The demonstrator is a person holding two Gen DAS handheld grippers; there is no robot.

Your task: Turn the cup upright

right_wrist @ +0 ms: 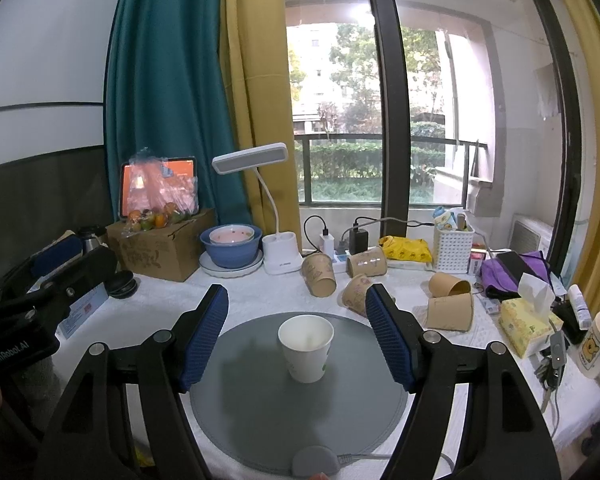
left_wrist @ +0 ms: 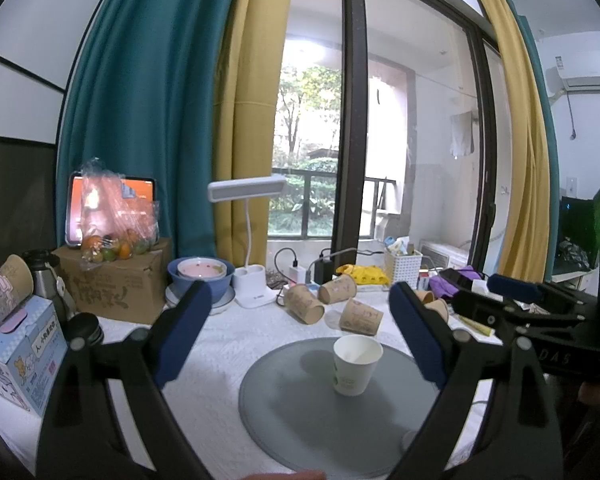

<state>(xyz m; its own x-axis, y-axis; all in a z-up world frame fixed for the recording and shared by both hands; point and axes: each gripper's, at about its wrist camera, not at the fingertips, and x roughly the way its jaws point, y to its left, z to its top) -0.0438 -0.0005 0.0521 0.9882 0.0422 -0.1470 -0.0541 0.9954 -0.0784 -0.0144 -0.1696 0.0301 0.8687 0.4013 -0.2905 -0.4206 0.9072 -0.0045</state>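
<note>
A white paper cup (left_wrist: 356, 365) stands upright, mouth up, on a round grey mat (left_wrist: 300, 408); it also shows in the right wrist view (right_wrist: 306, 346) on the mat (right_wrist: 260, 408). My left gripper (left_wrist: 300, 332) is open and empty, its blue pads apart, above and short of the cup. My right gripper (right_wrist: 298, 332) is open and empty, held just in front of the cup with the cup between its pads in view. The right gripper's body shows at the right of the left wrist view (left_wrist: 532, 308).
Several brown paper cups (right_wrist: 320, 274) lie on their sides behind the mat. At the back stand a white desk lamp (right_wrist: 278, 256), stacked blue bowls (right_wrist: 230, 246), a cardboard box (right_wrist: 160, 248) with fruit, a white basket (right_wrist: 454, 248). A tissue pack (right_wrist: 528, 320) and mug (right_wrist: 598, 344) are right.
</note>
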